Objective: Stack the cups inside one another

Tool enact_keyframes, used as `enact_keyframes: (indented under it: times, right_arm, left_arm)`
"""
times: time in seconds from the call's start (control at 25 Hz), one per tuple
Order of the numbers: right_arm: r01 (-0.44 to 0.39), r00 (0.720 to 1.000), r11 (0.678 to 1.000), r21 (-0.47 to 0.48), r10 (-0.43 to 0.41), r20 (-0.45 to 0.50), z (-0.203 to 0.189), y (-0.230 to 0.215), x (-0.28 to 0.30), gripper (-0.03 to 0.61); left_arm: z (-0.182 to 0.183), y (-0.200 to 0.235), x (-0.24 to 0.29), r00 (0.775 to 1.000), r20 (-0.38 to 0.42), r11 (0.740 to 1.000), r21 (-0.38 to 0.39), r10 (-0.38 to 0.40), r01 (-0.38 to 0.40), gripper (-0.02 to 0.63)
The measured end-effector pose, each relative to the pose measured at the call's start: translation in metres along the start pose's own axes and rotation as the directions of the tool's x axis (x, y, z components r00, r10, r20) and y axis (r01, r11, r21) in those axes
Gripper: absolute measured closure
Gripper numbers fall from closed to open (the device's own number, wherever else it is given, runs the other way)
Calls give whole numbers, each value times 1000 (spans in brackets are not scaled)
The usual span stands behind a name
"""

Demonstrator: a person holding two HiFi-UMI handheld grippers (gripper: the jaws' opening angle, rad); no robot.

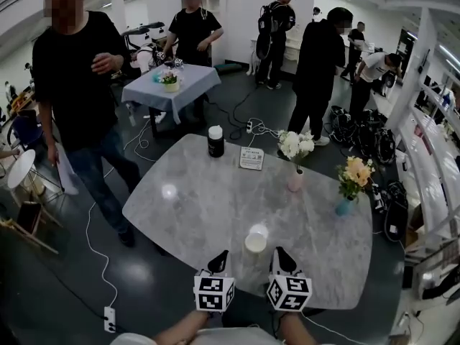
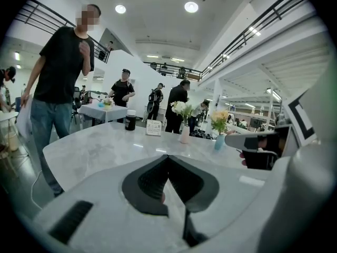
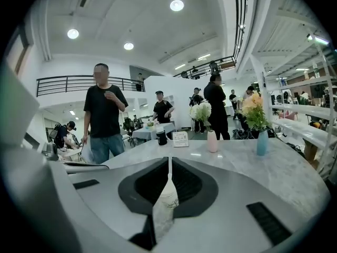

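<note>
Head view: one white cup [image 1: 256, 239] over the bench's [image 1: 194, 221] near edge, between left tongs [image 1: 221, 256] and right tongs [image 1: 280, 253]; farther off a black jar [image 1: 215, 141], an unreadable card [image 1: 251, 158], two vases [image 1: 295, 182]. Left gripper view: left tongs [image 2: 168, 158] closed together. Right gripper view: right tongs [image 3: 169, 159] pinching the cup's [image 3: 166, 204] wall, print illegible.

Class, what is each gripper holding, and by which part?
The right gripper pinches the cup by its thin side wall. The left gripper is shut with nothing visibly held.
</note>
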State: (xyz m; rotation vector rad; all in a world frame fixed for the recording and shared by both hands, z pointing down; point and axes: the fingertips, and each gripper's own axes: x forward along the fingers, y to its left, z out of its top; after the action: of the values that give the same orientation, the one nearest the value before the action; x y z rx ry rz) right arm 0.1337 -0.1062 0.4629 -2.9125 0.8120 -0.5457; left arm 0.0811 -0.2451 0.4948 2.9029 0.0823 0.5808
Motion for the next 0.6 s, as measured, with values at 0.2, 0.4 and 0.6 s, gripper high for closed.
enact_keyframes:
  times: [0.2,0.4,0.6]
  right_arm:
    - [-17,1000,1000,-2,17,19,2,0,-10,557]
    - [-26,999,1000,-8,27,24,2,-2,-20,565]
    - [-26,1000,999,-19,26,8,-2,-5,-22,572]
  left_arm:
    - [1,-5,-6,1000,11,1000,5,11,-11,617]
    - [1,-16,-9,1000,18,1000,8,9,-9,617]
    - [-2,-21,-6,1000,12,1000,11,0,0,617]
